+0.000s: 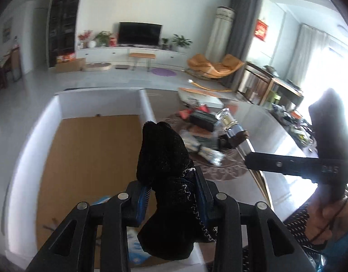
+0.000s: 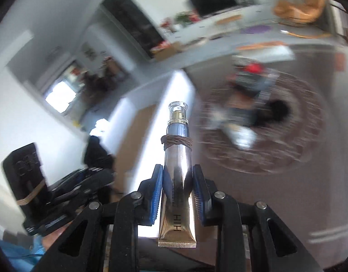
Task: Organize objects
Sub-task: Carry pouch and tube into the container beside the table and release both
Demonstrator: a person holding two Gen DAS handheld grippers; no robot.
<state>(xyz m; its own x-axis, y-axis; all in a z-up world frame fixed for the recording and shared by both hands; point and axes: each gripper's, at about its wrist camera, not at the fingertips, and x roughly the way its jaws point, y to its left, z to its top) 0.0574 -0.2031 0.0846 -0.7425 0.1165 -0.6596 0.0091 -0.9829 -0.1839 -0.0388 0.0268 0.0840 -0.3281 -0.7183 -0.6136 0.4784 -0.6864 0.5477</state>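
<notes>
Two things are in hand at once, so the sorting looks to be in mid-course rather than near its end. The left gripper [image 1: 171,195] has its blue-padded fingers [image 1: 144,200] closed on a black sock [image 1: 165,158], which stands up between them and droops below. The right gripper [image 2: 177,190] is clamped on a shiny cosmetic tube [image 2: 177,176], its pump cap pointing away from the fingers and a brown hair tie [image 2: 177,141] wound round its neck.

Beneath and ahead of the left fingers lies a white-walled box [image 1: 33,149] with a brown cardboard floor. Most of that floor is bare; something pale blue and white [image 1: 134,247] lies just below the fingers, partly hidden by the sock, and I cannot tell what it is. The sock hangs over the box, so dropping it in seems the likely next step, while the tube in the right wrist view is near the box's white wall [image 2: 174,90].

Plenty remains. Beyond and to the right of the left fingers, a heap of clutter [image 1: 203,133] sits on a round patterned mat [image 1: 228,170]: dark packets, clear wrappers, something red. It is too blurred to list item by item.
</notes>
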